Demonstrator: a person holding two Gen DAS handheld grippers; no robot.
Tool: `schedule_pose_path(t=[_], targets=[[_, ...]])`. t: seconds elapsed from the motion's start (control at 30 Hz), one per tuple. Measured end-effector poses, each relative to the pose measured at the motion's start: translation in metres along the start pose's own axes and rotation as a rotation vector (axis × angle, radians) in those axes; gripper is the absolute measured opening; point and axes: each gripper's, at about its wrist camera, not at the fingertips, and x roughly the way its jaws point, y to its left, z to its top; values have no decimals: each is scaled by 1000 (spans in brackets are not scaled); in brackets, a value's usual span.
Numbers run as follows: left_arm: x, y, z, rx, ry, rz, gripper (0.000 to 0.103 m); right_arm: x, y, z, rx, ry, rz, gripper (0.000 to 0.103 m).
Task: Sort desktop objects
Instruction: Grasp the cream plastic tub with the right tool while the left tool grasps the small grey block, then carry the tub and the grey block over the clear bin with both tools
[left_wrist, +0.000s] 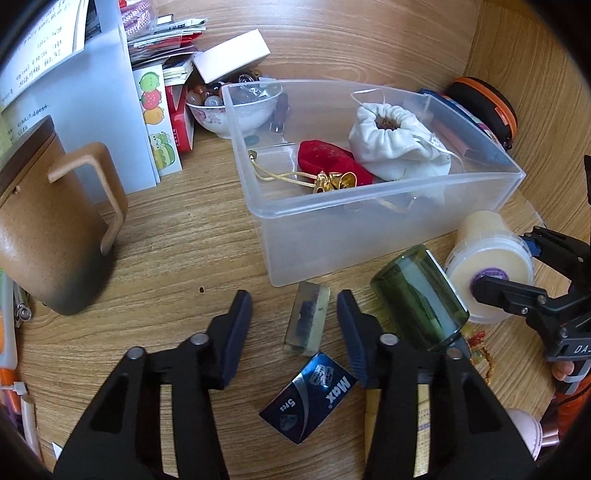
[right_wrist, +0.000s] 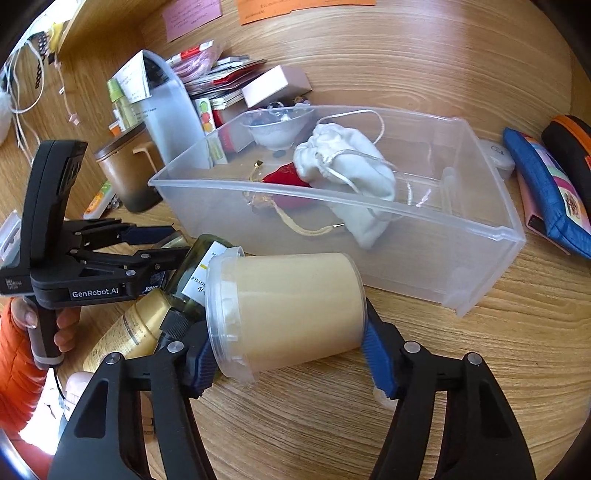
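A clear plastic bin (left_wrist: 388, 221) (right_wrist: 480, 258) holds a white drawstring pouch (left_wrist: 395, 140) (right_wrist: 347, 166) and a red pouch (left_wrist: 328, 158) (right_wrist: 284, 177). My left gripper (left_wrist: 295, 314) is open just above the desk, its fingers on either side of a small clear rectangular block (left_wrist: 306, 321). A dark blue "Max" packet (left_wrist: 310, 398) lies below it. My right gripper (right_wrist: 284, 354) is closed on a cream-filled plastic tub (right_wrist: 291, 306) (left_wrist: 487, 266) lying on its side. A green glass bottle (left_wrist: 421, 295) (right_wrist: 192, 273) lies beside the tub.
A brown mug (left_wrist: 48, 236) stands at left, with papers and a file box (left_wrist: 92, 92) behind. A bowl of beads (left_wrist: 229, 107) sits behind the bin. A gold tube (right_wrist: 129, 328) lies by the bottle. Blue and orange-trimmed pouches (right_wrist: 546, 184) lie right of the bin.
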Motion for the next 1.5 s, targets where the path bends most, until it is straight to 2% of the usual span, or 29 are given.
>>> schedule_pose_path(t=[0.17, 0.27, 0.67, 1.0, 1.5], targets=[[1, 0, 1, 4, -5, -8, 29, -5, -4, 0, 21, -6, -3, 62], [0, 0, 1, 1, -5, -17, 16, -13, -4, 2, 25, -22, -10, 62], [-24, -8, -2, 24, -75, 44, 15, -43, -4, 5, 37, -75, -35, 62], [-61, -6, -3, 2, -137, 42, 15, -75, -3, 9, 43, -137, -57, 62], [-109, -3, 23, 14, -264, 54, 15, -118, -3, 29, 14, -236, -107, 62]])
